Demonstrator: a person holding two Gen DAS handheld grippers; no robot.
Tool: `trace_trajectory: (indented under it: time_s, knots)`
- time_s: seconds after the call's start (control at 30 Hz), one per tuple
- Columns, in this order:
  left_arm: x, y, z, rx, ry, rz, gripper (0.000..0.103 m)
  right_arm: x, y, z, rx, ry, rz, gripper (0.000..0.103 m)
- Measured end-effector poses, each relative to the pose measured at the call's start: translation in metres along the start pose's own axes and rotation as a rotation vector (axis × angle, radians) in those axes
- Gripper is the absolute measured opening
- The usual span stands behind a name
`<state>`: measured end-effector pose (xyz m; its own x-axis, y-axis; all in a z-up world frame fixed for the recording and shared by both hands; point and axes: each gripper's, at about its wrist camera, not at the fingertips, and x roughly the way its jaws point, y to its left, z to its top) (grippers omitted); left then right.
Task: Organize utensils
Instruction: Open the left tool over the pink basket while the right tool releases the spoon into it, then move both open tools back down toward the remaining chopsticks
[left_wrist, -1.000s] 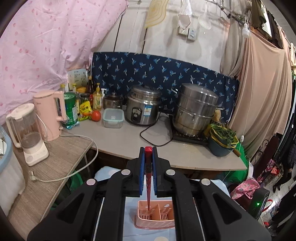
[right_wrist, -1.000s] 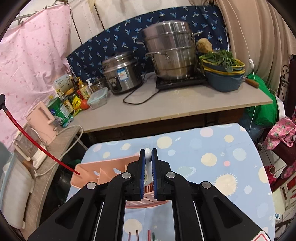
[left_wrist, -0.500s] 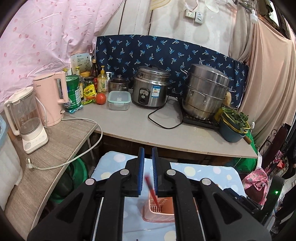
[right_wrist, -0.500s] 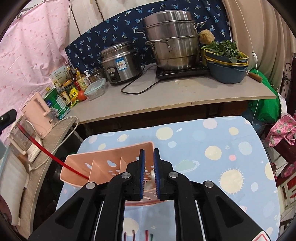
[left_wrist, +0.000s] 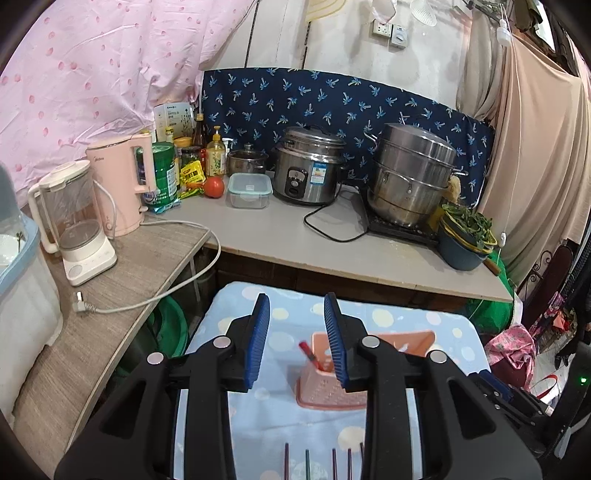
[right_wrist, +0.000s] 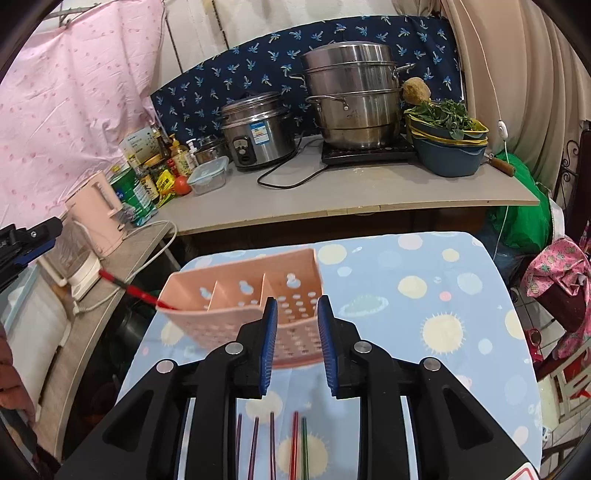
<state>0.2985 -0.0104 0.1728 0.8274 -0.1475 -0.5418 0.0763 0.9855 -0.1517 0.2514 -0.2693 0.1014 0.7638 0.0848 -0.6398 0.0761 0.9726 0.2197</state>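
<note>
A pink perforated utensil holder (right_wrist: 243, 295) with three compartments stands on the blue dotted tablecloth (right_wrist: 424, 295); it also shows in the left wrist view (left_wrist: 328, 387). A red chopstick (right_wrist: 127, 288) leans out of its left compartment, also seen in the left wrist view (left_wrist: 308, 350). My left gripper (left_wrist: 295, 332) is open and empty above the holder. My right gripper (right_wrist: 294, 332) is open and empty just in front of the holder. Several coloured chopsticks (right_wrist: 273, 443) lie on the cloth near me, also visible in the left wrist view (left_wrist: 321, 461).
Behind the table a grey counter (left_wrist: 277, 229) carries a rice cooker (left_wrist: 308, 171), a steel steamer pot (left_wrist: 410, 177), a bowl of greens (left_wrist: 465, 236), a lidded box (left_wrist: 249, 190), bottles and a pink kettle (left_wrist: 118, 184). A blender (left_wrist: 72, 229) stands on the side shelf at left.
My left gripper let go of the red chopstick, which dropped into the holder's left compartment. My right gripper released a white-tipped utensil. Both grippers opened and drew back.
</note>
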Motion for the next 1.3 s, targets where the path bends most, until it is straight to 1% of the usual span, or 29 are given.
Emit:
trace_trajectory:
  time_s: [0.03, 0.2, 0.3, 0.37, 0.47, 0.57, 0.63, 0.87, 1.03, 1.17, 1.3]
  knots:
    - [-0.003, 0.000, -0.005, 0.007, 0.005, 0.006, 0.029, -0.005, 0.001, -0.004, -0.005, -0.001, 0.003, 0.029]
    - [-0.019, 0.004, -0.026, 0.012, 0.034, 0.028, 0.029, -0.030, 0.007, -0.026, -0.017, -0.001, 0.016, 0.030]
    - [-0.028, 0.006, -0.038, 0.027, 0.045, 0.048, 0.029, -0.047, 0.012, -0.041, -0.041, -0.015, -0.007, 0.032]
    - [-0.034, 0.006, -0.047, 0.041, 0.050, 0.058, 0.029, -0.057, 0.016, -0.052, -0.063, -0.028, -0.034, 0.038]
    - [-0.041, 0.008, -0.059, 0.056, 0.064, 0.063, 0.029, -0.069, 0.019, -0.067, -0.088, -0.031, -0.048, 0.038]
    - [-0.048, 0.010, -0.075, 0.069, 0.077, 0.076, 0.029, -0.078, 0.019, -0.081, -0.085, -0.023, -0.044, 0.038]
    - [-0.052, 0.013, -0.084, 0.068, 0.089, 0.072, 0.029, -0.083, 0.018, -0.090, -0.077, -0.014, -0.042, 0.038]
    - [-0.062, 0.020, -0.128, 0.097, 0.127, 0.095, 0.029, -0.090, 0.022, -0.128, -0.112, 0.025, -0.084, 0.038]
    - [-0.064, 0.022, -0.152, 0.089, 0.176, 0.085, 0.029, -0.091, 0.020, -0.150, -0.102, 0.063, -0.075, 0.038]
    - [-0.066, 0.021, -0.169, 0.096, 0.186, 0.096, 0.037, -0.090, 0.019, -0.166, -0.100, 0.085, -0.083, 0.038]
    - [-0.067, 0.020, -0.181, 0.103, 0.204, 0.095, 0.041, -0.088, 0.016, -0.182, -0.091, 0.114, -0.090, 0.038]
